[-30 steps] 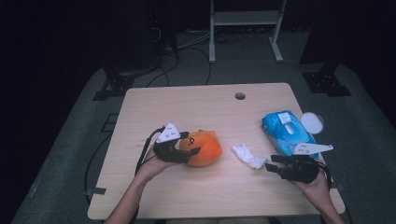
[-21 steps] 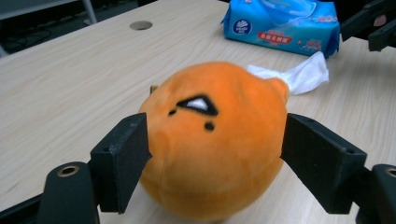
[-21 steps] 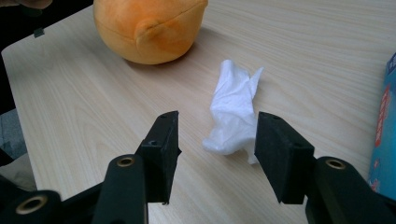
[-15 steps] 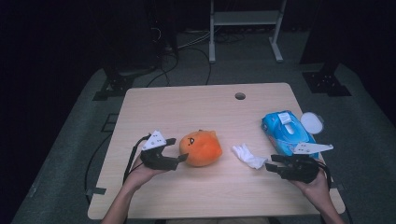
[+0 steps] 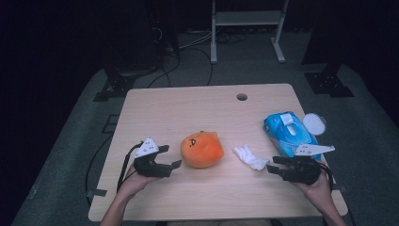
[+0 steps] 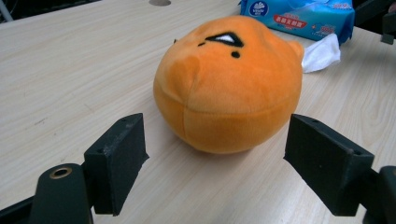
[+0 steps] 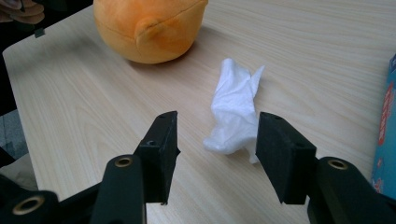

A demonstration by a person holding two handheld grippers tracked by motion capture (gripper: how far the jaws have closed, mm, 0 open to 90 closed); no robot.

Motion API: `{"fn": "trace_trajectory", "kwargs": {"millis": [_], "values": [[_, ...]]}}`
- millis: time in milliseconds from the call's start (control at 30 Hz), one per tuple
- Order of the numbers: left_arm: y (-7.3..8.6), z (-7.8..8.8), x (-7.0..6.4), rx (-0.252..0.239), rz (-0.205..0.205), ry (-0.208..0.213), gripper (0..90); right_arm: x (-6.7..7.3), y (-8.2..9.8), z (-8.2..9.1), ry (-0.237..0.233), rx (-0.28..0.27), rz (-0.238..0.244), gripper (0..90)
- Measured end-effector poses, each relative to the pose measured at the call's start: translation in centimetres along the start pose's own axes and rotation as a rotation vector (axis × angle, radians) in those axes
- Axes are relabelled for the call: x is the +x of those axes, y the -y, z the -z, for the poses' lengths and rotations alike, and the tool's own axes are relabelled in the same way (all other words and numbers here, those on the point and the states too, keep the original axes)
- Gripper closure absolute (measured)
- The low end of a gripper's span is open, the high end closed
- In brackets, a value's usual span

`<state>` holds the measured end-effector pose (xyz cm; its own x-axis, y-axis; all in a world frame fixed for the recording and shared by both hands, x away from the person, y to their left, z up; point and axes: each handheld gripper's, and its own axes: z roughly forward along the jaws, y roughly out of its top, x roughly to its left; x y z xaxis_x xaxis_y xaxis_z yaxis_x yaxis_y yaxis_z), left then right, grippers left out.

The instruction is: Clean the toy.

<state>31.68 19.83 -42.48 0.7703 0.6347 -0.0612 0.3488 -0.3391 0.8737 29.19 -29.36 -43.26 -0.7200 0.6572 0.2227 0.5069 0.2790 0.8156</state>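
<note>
Facing a blue wipes pack (image 6: pixel 303 16) with unreadable label, both claws, left (image 6: pixel 212 158) and right (image 7: pixel 215 156), sit released.

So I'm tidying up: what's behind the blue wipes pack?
A round white lid lies by the wipes pack, at its far right corner. Its near edge is hidden behind the pack.

High view: fixed cam above person's side, looks fwd + down, far off; whole counter (image 5: pixel 207 113) in frame, floor and stand legs beyond.

Left gripper view: cam rides on left gripper (image 6: pixel 215 154), low over counter, looks along own fingers (image 6: pixel 116 158), very near orange plush (image 6: pixel 229 84); tissue pack (image 6: pixel 303 14) and crumpled tissue (image 6: pixel 322 53) farther back.

Right gripper view: cam on right gripper (image 7: pixel 217 149), low, angled down, tissue close, plush behind.

Shared: all three catch plush + tissue; both gripper views face inward from opposite sides.
</note>
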Motion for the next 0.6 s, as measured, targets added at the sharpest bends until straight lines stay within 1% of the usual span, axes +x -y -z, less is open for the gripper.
{"fn": "trace_trajectory", "kwargs": {"millis": [367, 600], "values": [[1.3, 0.6, 0.3, 0.012, 0.023, -0.012, 19.4, 0.0, 0.0, -0.1, -0.002, 0.003, 0.001, 47.0], [2.2, 1.2, 0.4, 0.022, 0.036, -0.018, 18.5, 0.0, 0.0, -0.1, -0.002, 0.004, 0.0, 46.9]]}}
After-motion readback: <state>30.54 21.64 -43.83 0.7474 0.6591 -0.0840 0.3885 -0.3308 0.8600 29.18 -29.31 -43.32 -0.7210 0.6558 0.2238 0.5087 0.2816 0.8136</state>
